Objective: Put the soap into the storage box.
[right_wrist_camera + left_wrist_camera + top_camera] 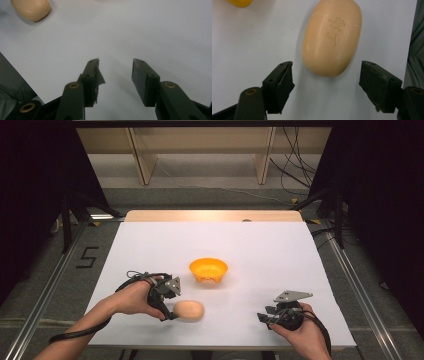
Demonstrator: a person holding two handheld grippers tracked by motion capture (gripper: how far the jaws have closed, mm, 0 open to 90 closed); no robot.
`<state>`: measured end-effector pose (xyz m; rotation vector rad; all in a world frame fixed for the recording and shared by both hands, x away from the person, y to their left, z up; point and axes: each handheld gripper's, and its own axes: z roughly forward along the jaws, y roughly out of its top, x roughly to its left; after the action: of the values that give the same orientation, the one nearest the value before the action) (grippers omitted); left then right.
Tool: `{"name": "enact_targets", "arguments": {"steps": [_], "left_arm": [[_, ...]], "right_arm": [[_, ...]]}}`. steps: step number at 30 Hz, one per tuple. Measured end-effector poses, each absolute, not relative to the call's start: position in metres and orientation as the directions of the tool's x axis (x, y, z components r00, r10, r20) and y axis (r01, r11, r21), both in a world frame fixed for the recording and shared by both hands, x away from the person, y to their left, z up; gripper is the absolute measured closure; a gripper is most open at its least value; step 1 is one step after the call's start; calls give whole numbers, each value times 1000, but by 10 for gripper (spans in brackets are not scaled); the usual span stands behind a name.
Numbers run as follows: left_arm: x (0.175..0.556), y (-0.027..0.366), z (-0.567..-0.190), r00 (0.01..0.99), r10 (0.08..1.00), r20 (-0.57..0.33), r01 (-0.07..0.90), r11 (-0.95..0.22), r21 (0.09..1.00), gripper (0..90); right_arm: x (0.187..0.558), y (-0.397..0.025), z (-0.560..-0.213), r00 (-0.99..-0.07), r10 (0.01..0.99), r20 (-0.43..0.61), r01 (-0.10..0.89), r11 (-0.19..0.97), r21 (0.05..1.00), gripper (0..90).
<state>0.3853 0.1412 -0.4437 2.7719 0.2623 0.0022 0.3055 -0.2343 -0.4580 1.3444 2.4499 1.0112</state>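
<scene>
Soap (pixel 332 37) just beyond spread jaws

One bar of soap (pixel 188 310), peach-coloured and oval, lies on the white worktop (pixel 260 250), and it is the single bar there. One orange bowl (pixel 208 269) stands on the same worktop, the lone dish of its kind. Two grippers are in the person's hands, one left gripper (pixel 170 301) and one right gripper (pixel 265 315), each with two black jaws, which makes four jaws in all.
</scene>
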Motion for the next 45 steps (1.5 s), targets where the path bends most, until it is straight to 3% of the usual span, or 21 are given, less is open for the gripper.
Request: {"name": "enact_targets", "arguments": {"steps": [9,25,26,29,39,41,42,45], "left_arm": [[387,118,-445,992,121,-34,126,-947,295,255],[393,94,-448,995,95,-38,101,-966,239,252],[393,93,-448,994,99,-40,106,-965,240,252],[393,89,-450,995,92,-39,99,-968,232,252],[391,79,-456,997,70,-38,76,-977,197,250],[391,78,-457,996,75,-52,83,-978,191,254],[392,78,-458,996,75,-52,84,-978,190,256],[394,76,-460,995,79,-60,89,-980,180,260]], "right_arm": [[306,-235,-459,-583,795,165,680,366,635,575],[307,-236,-459,-590,792,155,665,368,650,562],[309,-236,-463,-605,786,126,623,369,690,562],[308,-237,-458,-599,788,142,658,383,649,561],[310,-238,-462,-624,762,171,640,374,672,557],[307,-237,-460,-587,785,201,682,345,645,556],[307,-235,-463,-579,801,154,651,341,678,556],[307,-235,-460,-579,799,161,668,352,655,556]]}}
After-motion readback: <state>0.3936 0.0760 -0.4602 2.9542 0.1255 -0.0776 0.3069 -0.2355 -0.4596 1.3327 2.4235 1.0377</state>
